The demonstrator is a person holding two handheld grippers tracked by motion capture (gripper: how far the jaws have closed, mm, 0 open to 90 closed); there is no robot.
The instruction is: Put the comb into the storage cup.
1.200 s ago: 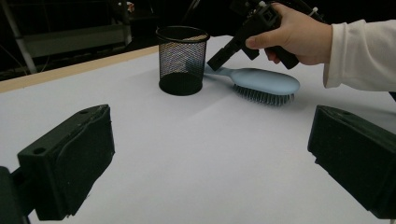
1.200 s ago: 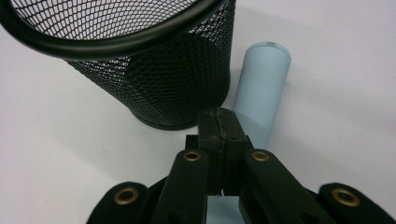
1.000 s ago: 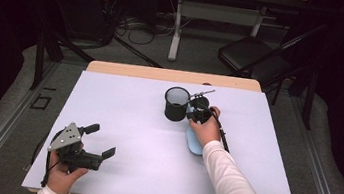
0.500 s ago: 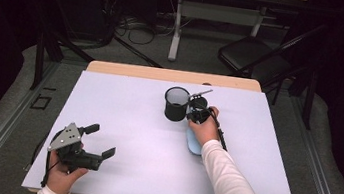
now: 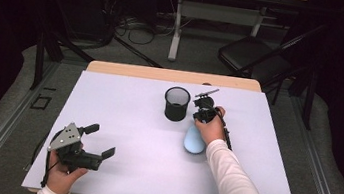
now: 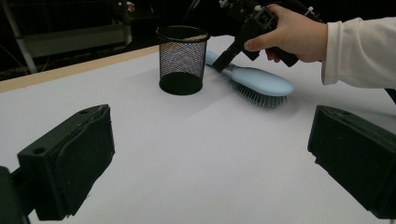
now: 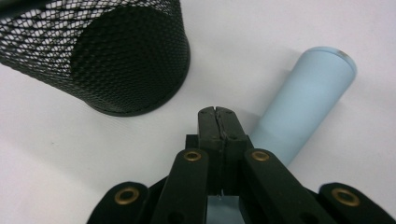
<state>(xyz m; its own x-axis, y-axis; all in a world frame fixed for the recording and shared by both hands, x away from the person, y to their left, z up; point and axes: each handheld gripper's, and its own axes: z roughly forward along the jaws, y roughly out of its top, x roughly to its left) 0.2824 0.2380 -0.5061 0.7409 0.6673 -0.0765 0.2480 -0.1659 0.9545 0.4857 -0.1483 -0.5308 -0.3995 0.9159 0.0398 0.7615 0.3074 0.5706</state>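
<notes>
Over on the left, the left gripper (image 5: 98,143) is held low above the near corner of the tabletop (image 5: 121,120), its jaws spread wide and nothing between them. Toward the middle, the black mesh cup (image 5: 176,103) is seen upright, just beside the action. To its right, the light blue hairbrush (image 5: 194,139) is lying bristles-down on the tabletop, its handle pointed toward the cup. The right gripper (image 7: 218,122) is brought down at that handle; its jaws are seen pressed together, with the handle beside rather than between them, so no grasp is judged secured. The risk from here: the round handle could be nudged and rolled away, or the cup could be knocked over by a careless swing.
</notes>
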